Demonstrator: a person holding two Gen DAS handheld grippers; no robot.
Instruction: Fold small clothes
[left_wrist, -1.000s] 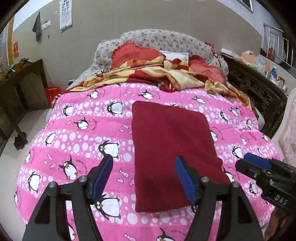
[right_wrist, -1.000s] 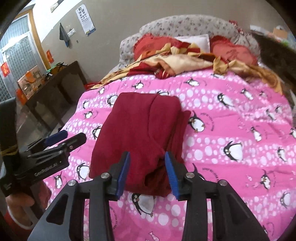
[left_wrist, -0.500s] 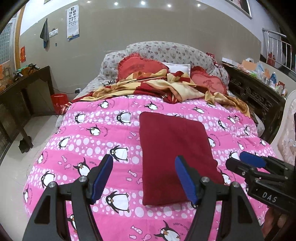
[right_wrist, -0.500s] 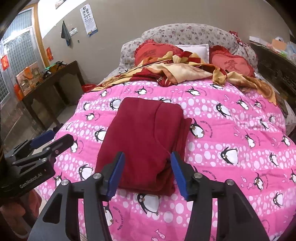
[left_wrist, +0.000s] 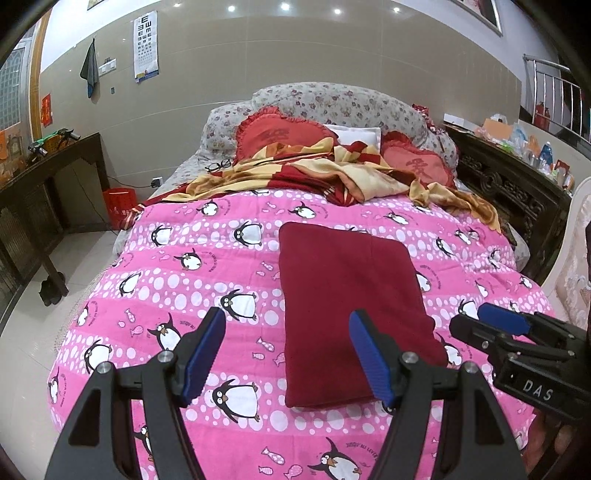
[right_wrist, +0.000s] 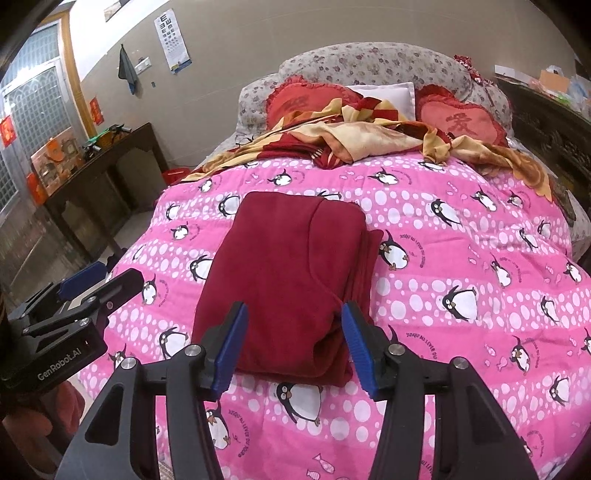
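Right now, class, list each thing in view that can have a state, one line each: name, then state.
Red garment: folded, lying flat on the quilt.
Pink penguin quilt: spread smooth.
Patterned blanket: rumpled near the pillows.
Left tongs: open, empty.
Right tongs: just opened, empty, off the garment.

Folded garment (left_wrist: 347, 306) on quilt (left_wrist: 207, 280)

Both grippers were tipped downward, side by side. The left gripper (left_wrist: 286, 350) had its jaws spread wide with nothing between them. The right gripper (right_wrist: 293, 347) had just been opening its jaws, pads clear, gripping nothing.
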